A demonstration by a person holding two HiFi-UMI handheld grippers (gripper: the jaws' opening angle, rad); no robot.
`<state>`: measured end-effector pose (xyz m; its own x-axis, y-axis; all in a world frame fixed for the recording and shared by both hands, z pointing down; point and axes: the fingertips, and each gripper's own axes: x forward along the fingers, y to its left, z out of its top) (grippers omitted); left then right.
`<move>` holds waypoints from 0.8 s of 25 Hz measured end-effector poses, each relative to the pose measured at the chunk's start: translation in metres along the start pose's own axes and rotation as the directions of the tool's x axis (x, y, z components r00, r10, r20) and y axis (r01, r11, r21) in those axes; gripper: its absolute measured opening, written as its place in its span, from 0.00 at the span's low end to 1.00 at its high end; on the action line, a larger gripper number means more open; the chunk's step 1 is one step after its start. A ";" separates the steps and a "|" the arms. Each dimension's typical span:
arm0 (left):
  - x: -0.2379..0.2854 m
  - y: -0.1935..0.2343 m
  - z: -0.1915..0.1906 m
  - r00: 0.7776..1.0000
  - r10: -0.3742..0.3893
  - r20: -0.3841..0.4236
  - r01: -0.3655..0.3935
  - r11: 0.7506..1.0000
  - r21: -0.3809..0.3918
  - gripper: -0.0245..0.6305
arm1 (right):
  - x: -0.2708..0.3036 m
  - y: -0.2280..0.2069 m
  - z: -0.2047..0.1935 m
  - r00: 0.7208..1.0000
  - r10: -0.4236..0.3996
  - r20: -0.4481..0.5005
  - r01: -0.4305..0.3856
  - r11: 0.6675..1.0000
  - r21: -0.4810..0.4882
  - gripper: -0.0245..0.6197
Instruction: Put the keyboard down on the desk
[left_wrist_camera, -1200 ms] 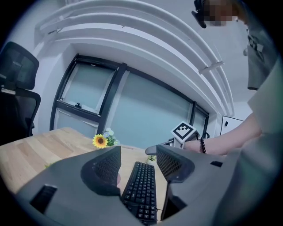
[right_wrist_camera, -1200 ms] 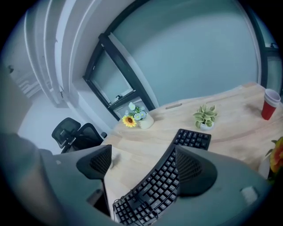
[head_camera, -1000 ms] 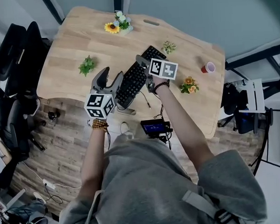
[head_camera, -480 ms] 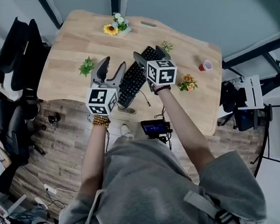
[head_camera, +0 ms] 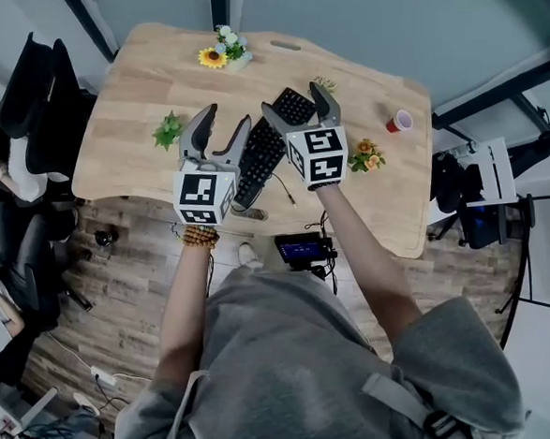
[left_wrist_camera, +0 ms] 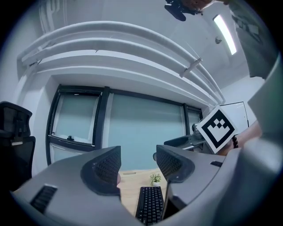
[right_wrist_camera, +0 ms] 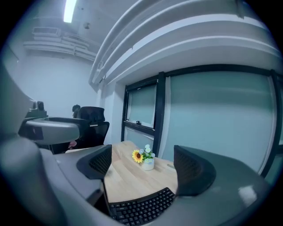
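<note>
The black keyboard (head_camera: 261, 157) lies flat on the wooden desk (head_camera: 135, 92), slanting from near the front edge toward the middle. It also shows low in the left gripper view as the keyboard (left_wrist_camera: 150, 205) and in the right gripper view as the keyboard (right_wrist_camera: 141, 207). My left gripper (head_camera: 223, 125) is held above its left side, open and empty. Over the keyboard's far end, my right gripper (head_camera: 297, 102) is open with nothing between its fingers. Both point up and outward: left gripper (left_wrist_camera: 138, 167), right gripper (right_wrist_camera: 143, 165).
A sunflower vase (head_camera: 223, 51) stands at the desk's back, a small green plant (head_camera: 167, 130) at the left, orange flowers (head_camera: 365, 156) and a red cup (head_camera: 401, 121) at the right. Black chairs (head_camera: 32, 99) stand left of the desk. A person sits at far left.
Both grippers have lifted off the keyboard and tilted upward. The right gripper left the keyboard's right edge. The keyboard stays on the desk.
</note>
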<state>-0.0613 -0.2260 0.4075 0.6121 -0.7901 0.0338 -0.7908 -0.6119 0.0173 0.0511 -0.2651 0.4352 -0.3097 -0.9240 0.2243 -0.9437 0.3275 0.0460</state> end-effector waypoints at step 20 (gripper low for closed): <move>-0.015 -0.025 0.011 0.996 0.041 0.080 -0.047 0.996 0.073 0.40 | -0.059 0.034 0.002 0.989 0.011 0.145 0.006 0.993 -0.116 0.68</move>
<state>-0.0510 -0.1992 0.3958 0.5777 -0.8150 -0.0451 -0.8160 -0.5752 -0.0576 0.0372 -0.2002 0.4214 -0.3340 -0.9391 0.0812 -0.9256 0.3431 0.1600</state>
